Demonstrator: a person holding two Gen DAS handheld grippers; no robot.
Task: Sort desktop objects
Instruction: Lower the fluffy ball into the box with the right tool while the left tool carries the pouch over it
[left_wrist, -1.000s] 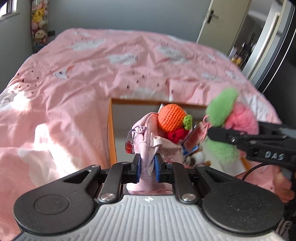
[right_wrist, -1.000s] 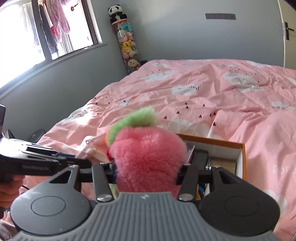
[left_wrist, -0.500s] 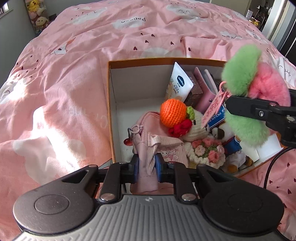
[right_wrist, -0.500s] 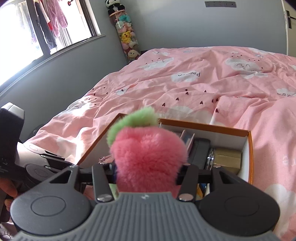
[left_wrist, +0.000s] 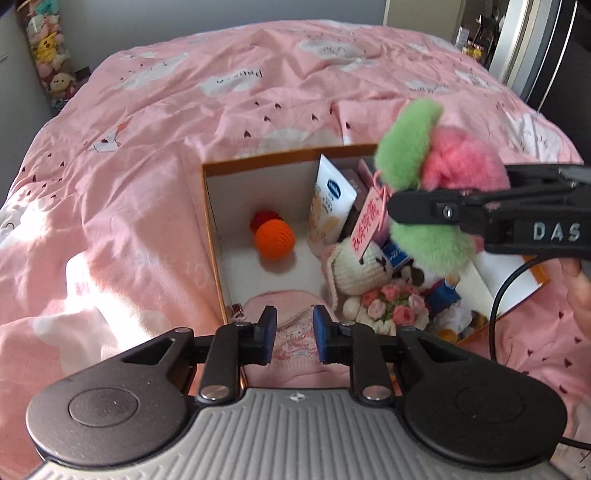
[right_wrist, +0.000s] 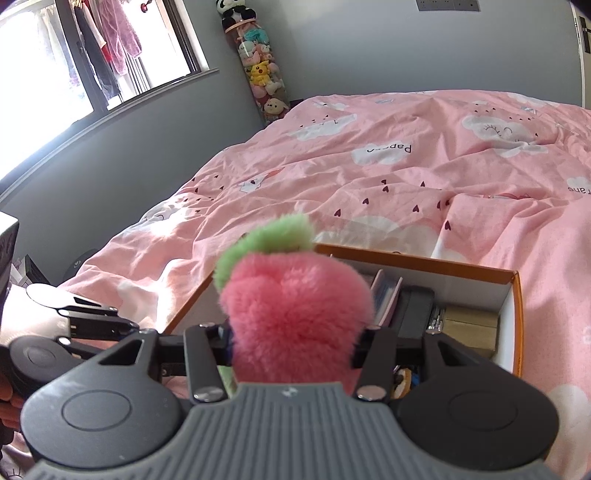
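Two grippers: both over the box, one emptied, one loaded.
Left gripper (left_wrist: 294, 334): parted, blue pads clear of everything, gripping nothing; hovering just above the soft pink fabric pouch (left_wrist: 291, 332).
Pink pouch: lying inside the near end of the orange-rimmed white cardboard box (left_wrist: 212, 221), its orange crocheted ball charm (left_wrist: 274, 239) resting on the box floor further in.
Right gripper (right_wrist: 293, 341): closed on the fluffy pink-and-green plush strawberry (right_wrist: 295, 314), pressed in from both sides; seen from the left wrist view, held high over the box's right half, pink paper tag (left_wrist: 369, 225) dangling.
Box contents: white Vaseline tube (left_wrist: 330, 206) standing against the divider, cream crocheted bunny with a pink flower bouquet (left_wrist: 365, 273) below it, dark case and tan block in the far compartment.
Surroundings: box sitting on the pink cloud-print duvet (right_wrist: 406, 177).
Risk, strawberry: crowded right half, so likely to perch on the bunny and roll out over the rim if let go from this height.
Risk, tag: could snag the tube on the way down and tip it.
Risk, left gripper: pad could catch pouch fabric on retreat and drag it back out.
Change from half a second ago: pouch then pinched between the left pads with the ball charm up; now released and lying flat, pads spread.
Unchanged: strawberry clamped exactly as before.
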